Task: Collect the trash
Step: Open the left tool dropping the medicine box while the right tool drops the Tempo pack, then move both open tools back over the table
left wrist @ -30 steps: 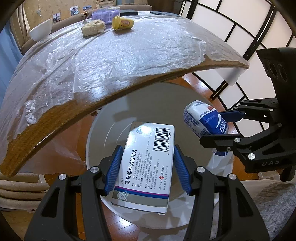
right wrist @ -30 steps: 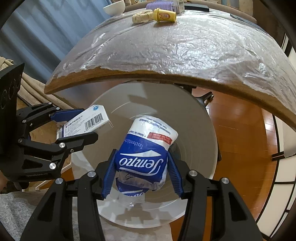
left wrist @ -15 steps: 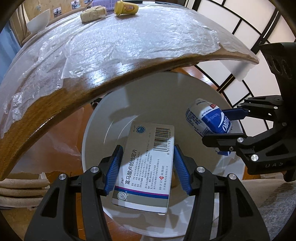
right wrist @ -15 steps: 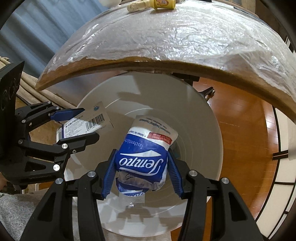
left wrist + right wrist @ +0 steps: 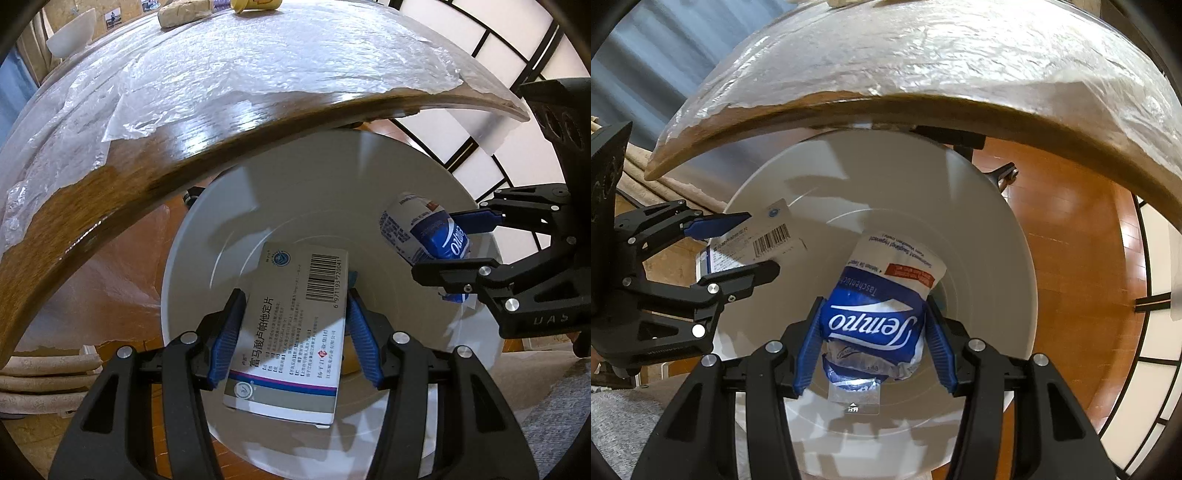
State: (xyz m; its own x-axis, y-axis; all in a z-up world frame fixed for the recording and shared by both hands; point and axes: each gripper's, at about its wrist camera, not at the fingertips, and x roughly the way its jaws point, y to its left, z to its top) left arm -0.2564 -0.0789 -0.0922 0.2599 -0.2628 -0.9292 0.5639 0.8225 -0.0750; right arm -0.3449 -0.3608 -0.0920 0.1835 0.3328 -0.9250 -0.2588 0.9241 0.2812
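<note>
My left gripper (image 5: 293, 302) is shut on a white medicine box (image 5: 291, 332) with a barcode and a purple stripe, held over the mouth of a white round bin (image 5: 207, 236). My right gripper (image 5: 873, 317) is shut on a blue and white Tempo tissue pack (image 5: 879, 314), also above the bin (image 5: 997, 236). In the left wrist view the right gripper (image 5: 448, 245) shows at the right with the tissue pack (image 5: 424, 232). The right wrist view shows the left gripper (image 5: 753, 242) at the left with the box (image 5: 757, 240). The bin's inside looks bare.
A wooden table (image 5: 110, 206) covered with clear plastic film (image 5: 258, 62) overhangs the bin's far side. On its far end lie a white bowl (image 5: 70, 35), a beige lump (image 5: 183, 13) and a yellow container (image 5: 258, 3). Orange wood floor (image 5: 1071, 236) and a paper screen (image 5: 487, 48) lie to the right.
Both grippers have sunk toward the bin with their loads still held. The bin fills more of each view, and the table edge has moved up.
</note>
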